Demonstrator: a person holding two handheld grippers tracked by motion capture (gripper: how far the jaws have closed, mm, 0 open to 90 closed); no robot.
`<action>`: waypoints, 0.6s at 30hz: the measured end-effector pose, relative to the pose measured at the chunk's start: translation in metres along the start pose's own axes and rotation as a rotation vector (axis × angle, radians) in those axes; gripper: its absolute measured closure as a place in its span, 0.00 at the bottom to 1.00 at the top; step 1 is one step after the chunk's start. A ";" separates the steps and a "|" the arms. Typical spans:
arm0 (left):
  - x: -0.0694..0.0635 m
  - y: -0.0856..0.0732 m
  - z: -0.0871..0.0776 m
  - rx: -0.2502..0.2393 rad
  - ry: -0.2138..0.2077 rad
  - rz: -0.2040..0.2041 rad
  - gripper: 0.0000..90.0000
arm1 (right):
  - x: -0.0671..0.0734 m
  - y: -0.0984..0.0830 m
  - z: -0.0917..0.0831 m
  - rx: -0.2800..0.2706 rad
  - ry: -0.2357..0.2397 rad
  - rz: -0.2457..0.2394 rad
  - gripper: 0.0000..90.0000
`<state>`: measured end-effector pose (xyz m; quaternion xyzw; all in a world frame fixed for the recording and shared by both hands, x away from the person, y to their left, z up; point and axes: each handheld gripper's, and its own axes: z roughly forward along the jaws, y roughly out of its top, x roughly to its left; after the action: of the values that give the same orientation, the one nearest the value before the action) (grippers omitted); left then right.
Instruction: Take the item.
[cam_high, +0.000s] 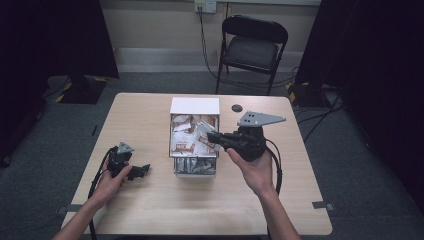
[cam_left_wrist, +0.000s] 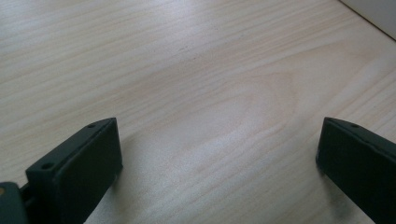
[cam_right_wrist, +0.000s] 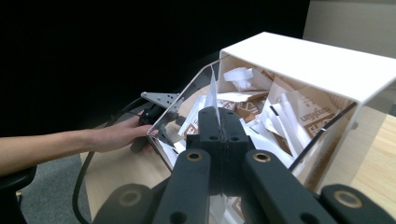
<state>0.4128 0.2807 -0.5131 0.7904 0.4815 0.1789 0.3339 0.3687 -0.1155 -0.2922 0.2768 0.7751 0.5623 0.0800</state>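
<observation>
You are holding the right tool (cam_right_wrist: 218, 122) over the open box (cam_high: 195, 106) of sachets at the middle of the counter (cam_high: 150, 210), its jaws pressed together on a white sachet (cam_right_wrist: 212, 91). Left of the box, your left tool (cam_left_wrist: 217, 163) is resting low over the counter, jaws spread wide apart.

The desk (cam_high: 150, 210) is pale wood with a fine grain. The box (cam_high: 195, 106) is white with clear walls; its packets (cam_high: 186, 142) are white with brown print. Both grippers (cam_high: 216, 136) (cam_high: 142, 171) are black, each topped by a grey plate (cam_high: 260, 119). A black disc (cam_high: 237, 108) lies near the far edge.
</observation>
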 end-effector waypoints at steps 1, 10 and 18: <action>0.000 0.000 0.000 0.000 0.000 0.000 0.00 | 0.000 0.000 0.000 0.000 0.000 0.000 1.00; 0.000 0.000 0.000 0.000 0.000 0.000 0.00 | -0.002 0.002 -0.010 -0.012 -0.018 0.003 1.00; 0.000 0.000 0.000 -0.001 0.000 -0.001 0.00 | -0.003 0.005 -0.025 -0.018 -0.050 -0.004 1.00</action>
<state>0.4128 0.2806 -0.5131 0.7901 0.4816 0.1790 0.3341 0.3615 -0.1368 -0.2793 0.2885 0.7682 0.5621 0.1030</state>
